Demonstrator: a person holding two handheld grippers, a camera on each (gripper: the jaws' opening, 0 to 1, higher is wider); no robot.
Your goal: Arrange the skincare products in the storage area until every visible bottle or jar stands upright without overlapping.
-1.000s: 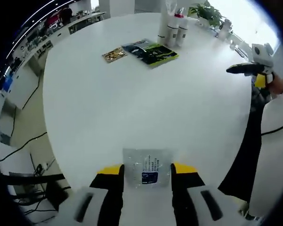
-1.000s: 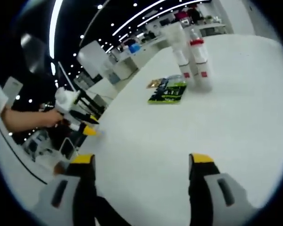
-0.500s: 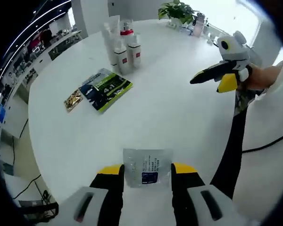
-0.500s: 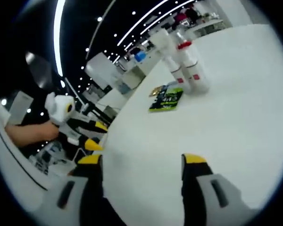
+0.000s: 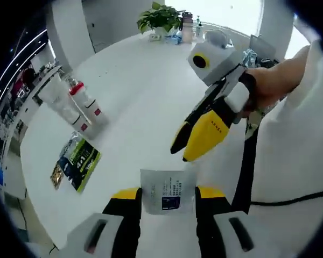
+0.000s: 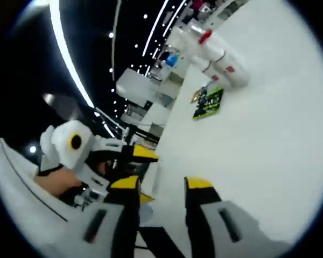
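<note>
left gripper view has the left gripper (image 5: 168,194) clamped on a clear sachet (image 5: 167,191), the right gripper (image 5: 196,141) approaching part-open, likely a handover toward the far bottles (image 5: 78,106).

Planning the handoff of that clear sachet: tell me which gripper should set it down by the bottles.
Left. The left gripper is shut on the sachet; the right gripper beside it holds nothing. Bottles stand upright across the white table.
</note>
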